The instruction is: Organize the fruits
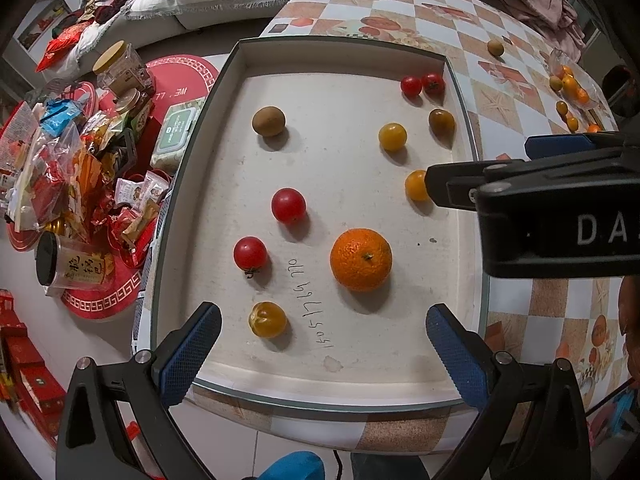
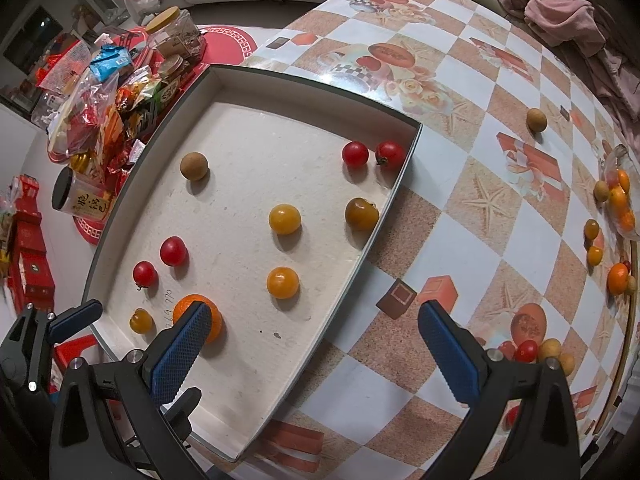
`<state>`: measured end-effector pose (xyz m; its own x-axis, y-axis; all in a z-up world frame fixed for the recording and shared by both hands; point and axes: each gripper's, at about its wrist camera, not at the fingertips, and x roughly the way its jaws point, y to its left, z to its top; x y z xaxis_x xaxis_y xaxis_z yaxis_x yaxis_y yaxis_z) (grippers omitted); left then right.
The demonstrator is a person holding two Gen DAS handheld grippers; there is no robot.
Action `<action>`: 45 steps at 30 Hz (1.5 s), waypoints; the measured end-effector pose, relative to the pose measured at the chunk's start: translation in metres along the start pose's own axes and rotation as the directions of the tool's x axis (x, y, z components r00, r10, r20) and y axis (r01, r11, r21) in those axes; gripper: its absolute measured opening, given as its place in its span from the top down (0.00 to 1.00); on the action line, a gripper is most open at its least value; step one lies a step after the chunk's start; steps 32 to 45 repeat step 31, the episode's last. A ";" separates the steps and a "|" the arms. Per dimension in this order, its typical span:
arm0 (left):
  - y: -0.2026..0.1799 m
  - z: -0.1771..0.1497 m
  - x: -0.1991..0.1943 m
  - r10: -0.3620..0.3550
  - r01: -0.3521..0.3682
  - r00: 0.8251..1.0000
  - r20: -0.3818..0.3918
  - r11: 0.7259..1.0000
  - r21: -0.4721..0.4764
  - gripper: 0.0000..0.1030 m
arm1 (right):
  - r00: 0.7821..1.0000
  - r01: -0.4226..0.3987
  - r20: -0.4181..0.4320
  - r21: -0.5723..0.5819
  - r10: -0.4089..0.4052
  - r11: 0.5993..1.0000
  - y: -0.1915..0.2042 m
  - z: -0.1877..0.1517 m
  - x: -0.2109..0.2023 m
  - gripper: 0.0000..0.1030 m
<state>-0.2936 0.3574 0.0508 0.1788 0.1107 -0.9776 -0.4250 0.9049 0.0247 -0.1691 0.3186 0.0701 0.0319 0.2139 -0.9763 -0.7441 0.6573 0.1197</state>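
Observation:
A shallow white tray [image 1: 340, 56] lies on the checkered table [image 2: 460, 220]. In it are a mandarin [image 1: 361, 259], red tomatoes [image 1: 288, 205] [image 1: 250, 253], a red pair [image 1: 422, 84] in the far corner, yellow tomatoes [image 1: 393, 136] [image 1: 267, 319], a dark tomato [image 1: 441, 123] and a brown round fruit [image 1: 268, 121]. My left gripper [image 1: 320, 320] is open above the tray's near edge, with the mandarin just ahead of its jaws. Open and holding nothing, my right gripper [image 2: 316, 316] hovers over the tray's right rim [image 2: 396, 196], close to a yellow tomato [image 2: 282, 282].
Loose fruit lies on the table: a brown one [image 2: 536, 120], a pile in a clear bag [image 2: 616, 200], a mandarin [image 2: 618, 278] and a small cluster [image 2: 532, 350]. Snack packets and jars [image 1: 80, 160] crowd the floor to the left. Pink cloth [image 2: 560, 12] lies at the back.

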 end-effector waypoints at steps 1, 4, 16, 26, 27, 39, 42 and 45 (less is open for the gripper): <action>0.000 0.000 0.001 0.001 -0.001 1.000 -0.002 1.000 0.000 0.00 | 1.000 -0.003 0.000 0.000 0.003 1.000 -0.001 0.000 0.000 0.00; 0.001 0.000 0.001 0.004 -0.004 1.000 0.000 1.000 0.004 0.00 | 1.000 -0.002 0.001 0.000 0.002 1.000 0.000 0.000 0.000 0.00; 0.000 0.001 0.003 0.001 -0.001 1.000 -0.008 1.000 0.009 0.00 | 1.000 -0.004 -0.002 -0.001 0.004 1.000 0.003 0.000 0.001 0.00; 0.000 0.003 0.004 -0.005 0.005 1.000 -0.011 1.000 0.002 0.00 | 1.000 -0.003 -0.002 -0.003 0.003 1.000 0.004 0.000 0.002 0.00; 0.000 0.003 0.004 -0.003 0.003 1.000 -0.006 1.000 0.004 0.00 | 1.000 -0.002 -0.002 -0.003 0.002 1.000 0.004 0.000 0.002 0.00; -0.001 0.003 0.000 -0.002 0.002 1.000 0.022 1.000 0.004 0.00 | 1.000 -0.002 -0.002 -0.004 0.002 1.000 0.005 0.000 0.004 0.00; -0.001 0.003 0.000 -0.002 0.002 1.000 0.022 1.000 0.004 0.00 | 1.000 -0.002 -0.002 -0.004 0.002 1.000 0.005 0.000 0.004 0.00; -0.001 0.003 0.000 -0.002 0.002 1.000 0.022 1.000 0.004 0.00 | 1.000 -0.002 -0.002 -0.004 0.002 1.000 0.005 0.000 0.004 0.00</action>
